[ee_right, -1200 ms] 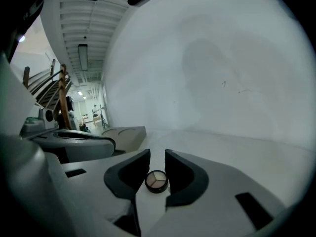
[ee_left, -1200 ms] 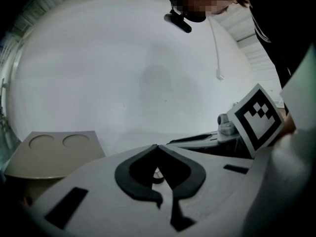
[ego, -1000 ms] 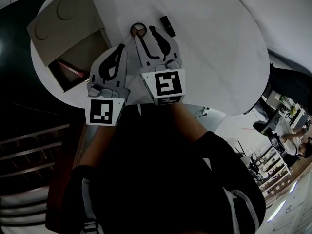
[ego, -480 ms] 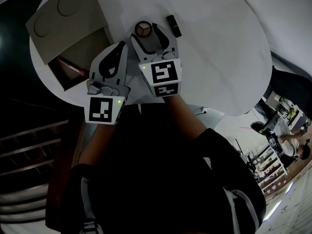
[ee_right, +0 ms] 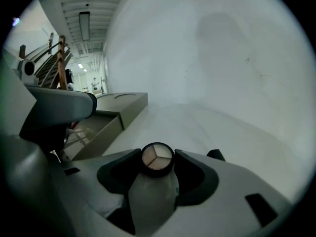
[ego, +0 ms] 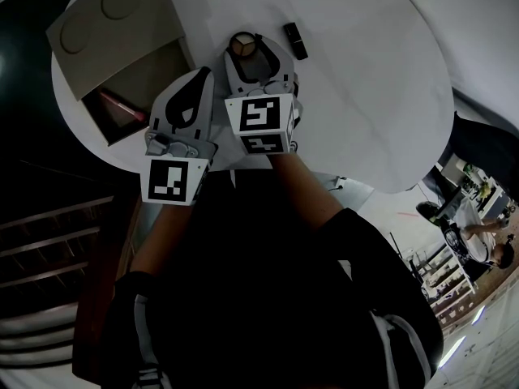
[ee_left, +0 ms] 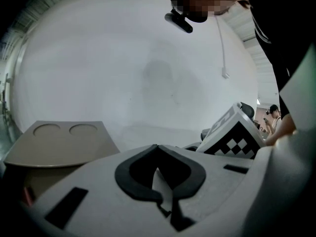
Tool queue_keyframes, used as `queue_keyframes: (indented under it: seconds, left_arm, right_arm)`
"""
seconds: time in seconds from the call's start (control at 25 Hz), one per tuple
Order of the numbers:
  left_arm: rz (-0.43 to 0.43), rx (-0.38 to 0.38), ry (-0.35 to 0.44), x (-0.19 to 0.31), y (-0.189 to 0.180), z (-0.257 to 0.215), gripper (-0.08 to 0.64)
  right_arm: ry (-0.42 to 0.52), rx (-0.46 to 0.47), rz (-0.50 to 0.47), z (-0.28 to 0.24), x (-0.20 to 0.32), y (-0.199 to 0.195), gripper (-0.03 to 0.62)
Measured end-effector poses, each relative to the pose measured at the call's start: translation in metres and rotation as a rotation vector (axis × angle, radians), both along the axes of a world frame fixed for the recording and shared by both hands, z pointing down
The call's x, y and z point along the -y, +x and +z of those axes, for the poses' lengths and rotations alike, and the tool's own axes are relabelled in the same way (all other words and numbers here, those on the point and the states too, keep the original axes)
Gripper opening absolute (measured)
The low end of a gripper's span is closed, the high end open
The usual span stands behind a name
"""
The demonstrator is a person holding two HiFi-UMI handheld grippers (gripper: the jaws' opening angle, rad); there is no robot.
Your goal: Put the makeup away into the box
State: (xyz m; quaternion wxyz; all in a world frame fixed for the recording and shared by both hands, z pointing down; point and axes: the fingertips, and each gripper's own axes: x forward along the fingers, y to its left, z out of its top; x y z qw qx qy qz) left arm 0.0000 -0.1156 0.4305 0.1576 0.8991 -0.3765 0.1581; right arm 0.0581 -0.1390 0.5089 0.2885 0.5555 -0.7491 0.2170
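A round compact [ego: 242, 44] with three beige shades lies on the white table [ego: 365, 96]. My right gripper [ego: 245, 48] reaches down over it. Its jaws have just been closing, and both pads now lie against the compact's [ee_right: 157, 158] rim. A small black makeup stick [ego: 295, 40] lies just right of that gripper. The open tan box [ego: 142, 79] stands at the left with a pink item [ego: 122, 105] inside. My left gripper [ego: 202, 74] hovers beside the box, shut and empty, its tips meeting in the left gripper view [ee_left: 157, 147].
The box's lid [ego: 113, 19], with two round recesses, lies folded back behind the box at the table's left edge. The table's rim curves close under both grippers. A person's dark sleeve [ee_left: 281, 38] shows at the right of the left gripper view.
My right gripper has moved forward and down. The compact, earlier beyond its left fingertip, now sits between its jaws, which widened and then came in on it. The left gripper has stayed put.
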Motion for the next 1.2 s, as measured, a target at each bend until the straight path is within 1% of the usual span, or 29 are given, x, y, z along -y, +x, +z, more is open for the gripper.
queue_keyframes:
  seconds: [0.08, 0.24, 0.56, 0.72, 0.92, 1.2]
  left_arm:
    - [0.0, 0.002, 0.005, -0.002, -0.001, -0.002, 0.003]
    - [-0.004, 0.002, 0.008, -0.008, -0.006, -0.005, 0.003]
    - [-0.019, -0.001, 0.034, -0.021, -0.017, -0.018, 0.003]
    - [-0.041, -0.006, 0.048, -0.025, -0.03, -0.024, 0.003]
    - [-0.076, 0.001, 0.055, -0.031, -0.05, -0.028, 0.003]
    - [-0.151, 0.01, 0.054, -0.034, -0.086, -0.024, 0.003]
  right_arm:
    - [0.007, -0.004, 0.002, 0.0, 0.0, 0.001, 0.232]
    - [0.031, 0.04, 0.023, -0.008, 0.001, 0.001, 0.232]
    - [0.06, 0.051, 0.018, -0.039, -0.009, -0.008, 0.232]
    - [0.079, 0.068, -0.002, -0.056, -0.013, -0.024, 0.232]
    - [0.098, 0.085, -0.053, -0.071, -0.013, -0.05, 0.23]
    - [0.086, 0.099, -0.142, -0.069, -0.017, -0.094, 0.23]
